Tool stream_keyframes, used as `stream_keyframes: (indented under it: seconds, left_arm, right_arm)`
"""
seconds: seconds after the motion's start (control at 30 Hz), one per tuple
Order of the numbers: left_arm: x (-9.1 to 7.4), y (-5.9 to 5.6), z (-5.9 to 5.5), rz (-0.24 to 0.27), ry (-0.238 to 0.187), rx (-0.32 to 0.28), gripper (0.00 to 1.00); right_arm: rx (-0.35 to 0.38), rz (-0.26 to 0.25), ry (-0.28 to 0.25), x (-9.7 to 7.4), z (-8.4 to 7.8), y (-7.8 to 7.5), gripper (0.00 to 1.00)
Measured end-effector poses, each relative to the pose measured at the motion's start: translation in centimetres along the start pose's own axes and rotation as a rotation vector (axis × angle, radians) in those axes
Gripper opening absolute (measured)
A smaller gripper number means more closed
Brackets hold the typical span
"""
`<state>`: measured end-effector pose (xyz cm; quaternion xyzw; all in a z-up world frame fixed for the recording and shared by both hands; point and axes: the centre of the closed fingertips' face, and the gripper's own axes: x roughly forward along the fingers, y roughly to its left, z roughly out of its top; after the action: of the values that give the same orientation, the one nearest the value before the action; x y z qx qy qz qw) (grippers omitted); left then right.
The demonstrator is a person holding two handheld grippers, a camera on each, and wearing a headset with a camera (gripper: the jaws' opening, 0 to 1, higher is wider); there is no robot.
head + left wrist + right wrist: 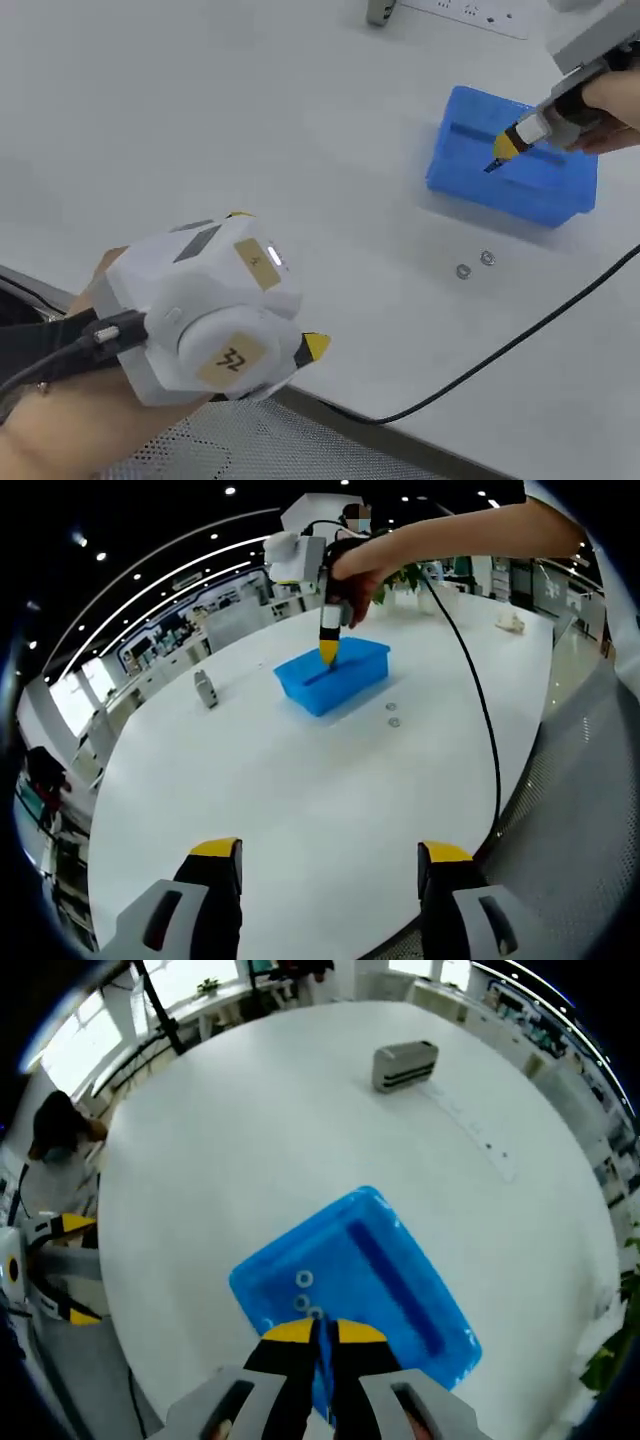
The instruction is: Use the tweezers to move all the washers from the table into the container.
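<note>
My right gripper (507, 147) hangs over the blue container (560, 195), shut on thin dark tweezers (491, 166) whose tip points down into it. In the right gripper view the yellow-tipped jaws (320, 1332) are pressed together around the tweezers (322, 1358), and three washers (303, 1279) lie inside the container (400, 1270). Two washers (463, 271) (487, 258) rest on the white table just in front of the container. My left gripper (278, 280) sits low at the near table edge, open with nothing between its jaws (330, 852), well apart from the container (335, 675).
A black cable (520, 335) runs across the table from the right edge toward the near edge, passing close to the two washers. A grey block (405, 1065) and a white power strip (470, 12) lie at the far side. A perforated grey surface (240, 445) lies below the table edge.
</note>
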<state>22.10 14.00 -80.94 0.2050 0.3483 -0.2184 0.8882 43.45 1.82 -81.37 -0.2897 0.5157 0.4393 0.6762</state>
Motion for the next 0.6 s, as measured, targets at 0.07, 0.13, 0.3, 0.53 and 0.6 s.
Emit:
stream_keyframes:
  seconds: [0.07,0.13,0.3,0.53,0.6]
  left_arm:
    - [0.0,0.0,0.0,0.001,0.000,-0.002,0.72]
    - [0.0,0.0,0.0,0.001,0.003,-0.003,0.71]
    - [0.0,0.0,-0.1,-0.001,0.007,0.001,0.71]
    - [0.1,-0.1,-0.2,-0.002,0.010,0.005,0.70]
    - [0.1,-0.2,-0.2,-0.004,0.011,0.008,0.70]
  right_arm:
    - [0.001,-0.003,-0.009,-0.1,0.3,0.0,0.01]
    - [0.013,-0.014,-0.027,0.1,0.6,-0.2,0.01]
    - [0.011,-0.067,-0.196,0.2,1.7,-0.7,0.02]
    - [0.011,-0.188,-0.475,0.1,2.4,-1.6,0.02]
    - [0.047,-0.173,-0.502,0.0,2.2,-1.2,0.02]
